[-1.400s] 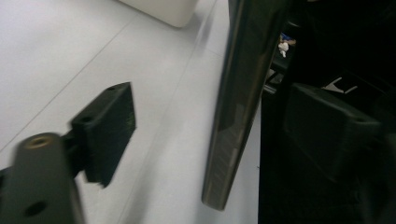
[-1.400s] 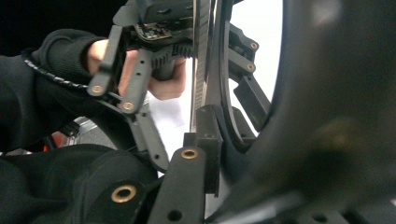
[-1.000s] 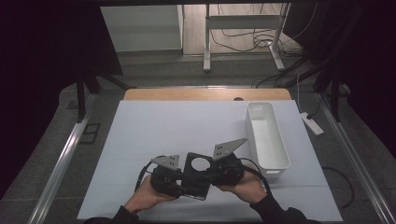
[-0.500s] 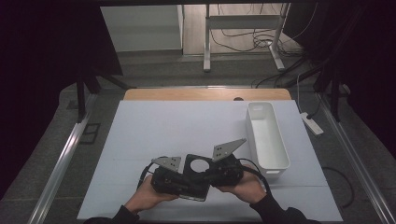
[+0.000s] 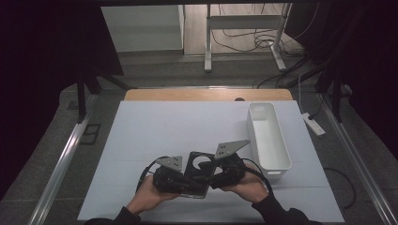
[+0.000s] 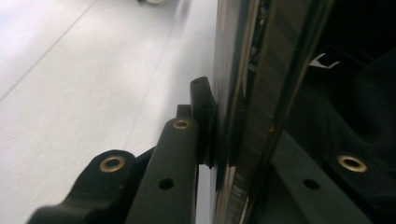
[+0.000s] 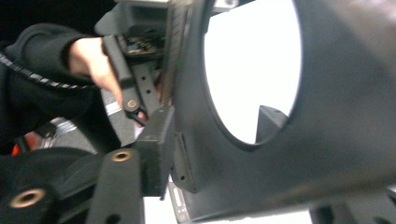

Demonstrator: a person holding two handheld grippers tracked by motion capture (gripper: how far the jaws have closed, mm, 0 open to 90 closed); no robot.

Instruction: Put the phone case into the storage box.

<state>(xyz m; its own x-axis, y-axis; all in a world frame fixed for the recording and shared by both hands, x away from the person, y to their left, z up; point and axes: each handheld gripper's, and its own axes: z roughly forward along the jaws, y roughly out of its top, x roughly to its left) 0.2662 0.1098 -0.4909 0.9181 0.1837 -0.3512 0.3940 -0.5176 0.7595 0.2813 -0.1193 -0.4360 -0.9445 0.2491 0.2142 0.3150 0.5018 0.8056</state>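
A black square frame with a large round hole (image 5: 199, 174) is held upright just above the white table (image 5: 187, 122), between both grippers. My left gripper (image 5: 184, 180) is shut on its left edge; in the left gripper view a pad (image 6: 203, 116) presses flat on the frame's glossy side (image 6: 261, 93). My right gripper (image 5: 214, 176) stands at the frame's right edge. Its jaws have just been opening. The frame (image 7: 280, 154) sits between them, with one pad (image 7: 156, 147) close beside it. The other hand and its left gripper (image 7: 133, 88) show beyond.
A long white bin (image 5: 270, 136) stands at the right of the table, just beyond my right hand (image 5: 246, 185). A wooden strip (image 5: 206, 95) runs along the table's far edge. Metal rails (image 5: 61, 164) border both sides.
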